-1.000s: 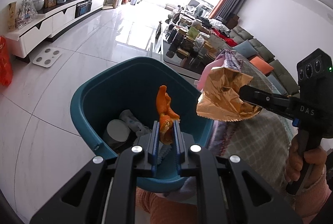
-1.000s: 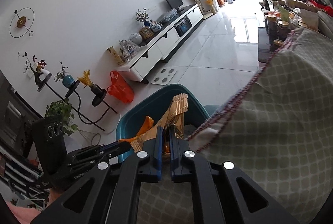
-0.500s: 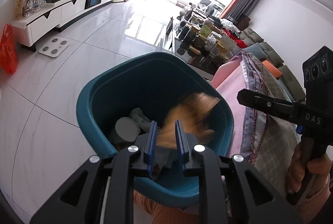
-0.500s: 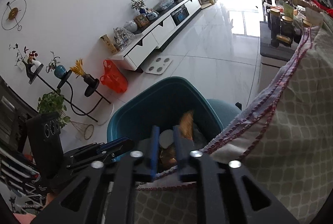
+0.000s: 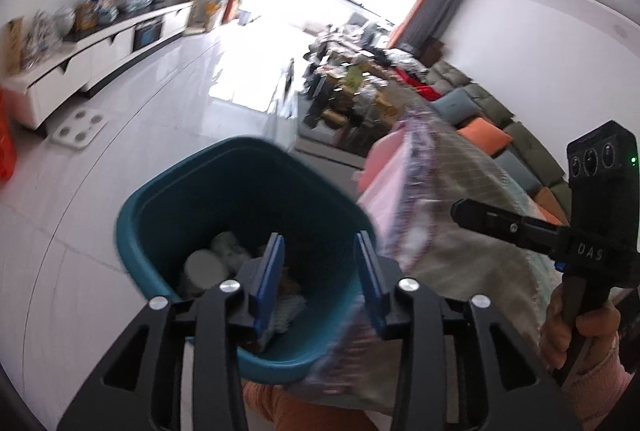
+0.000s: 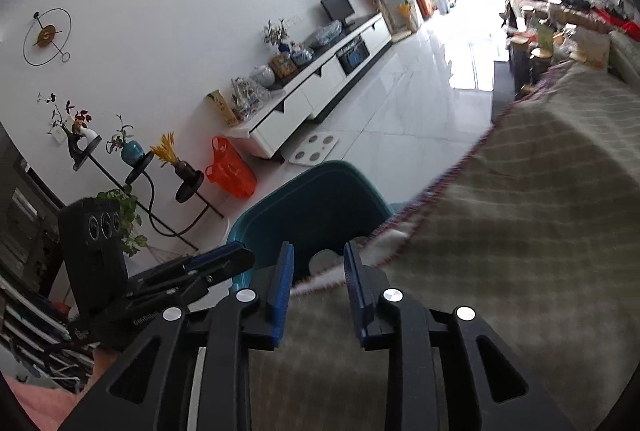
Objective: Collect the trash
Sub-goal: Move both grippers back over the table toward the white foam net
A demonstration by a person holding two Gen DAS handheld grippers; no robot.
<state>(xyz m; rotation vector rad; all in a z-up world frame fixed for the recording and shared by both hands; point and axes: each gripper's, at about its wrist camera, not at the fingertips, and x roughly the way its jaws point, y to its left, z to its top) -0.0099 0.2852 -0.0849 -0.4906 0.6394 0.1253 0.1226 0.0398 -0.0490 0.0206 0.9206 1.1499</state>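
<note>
A teal trash bin (image 5: 168, 191) stands on the floor beside the cloth-covered table; it also shows in the right wrist view (image 6: 320, 191). It holds a white cup (image 5: 204, 265) and several crumpled scraps. My left gripper (image 5: 320, 259) is open and empty above the bin's near rim. My right gripper (image 6: 318, 267) is open and empty over the table edge, just beside the bin; it shows from the side in the left wrist view (image 5: 472, 211). The left gripper shows in the right wrist view (image 6: 236, 259).
A table with a checked cloth (image 6: 540, 211) fills the right side. A cluttered coffee table (image 5: 352, 91) and a sofa (image 5: 500, 135) lie beyond it. A white TV cabinet (image 6: 320, 91), a white scale (image 6: 314, 149) and an orange bag (image 6: 230, 173) are on the left.
Both grippers opened. The orange peel left the left gripper and the gold wrapper left the right gripper, both falling into the bin. Both views are motion-blurred now.
</note>
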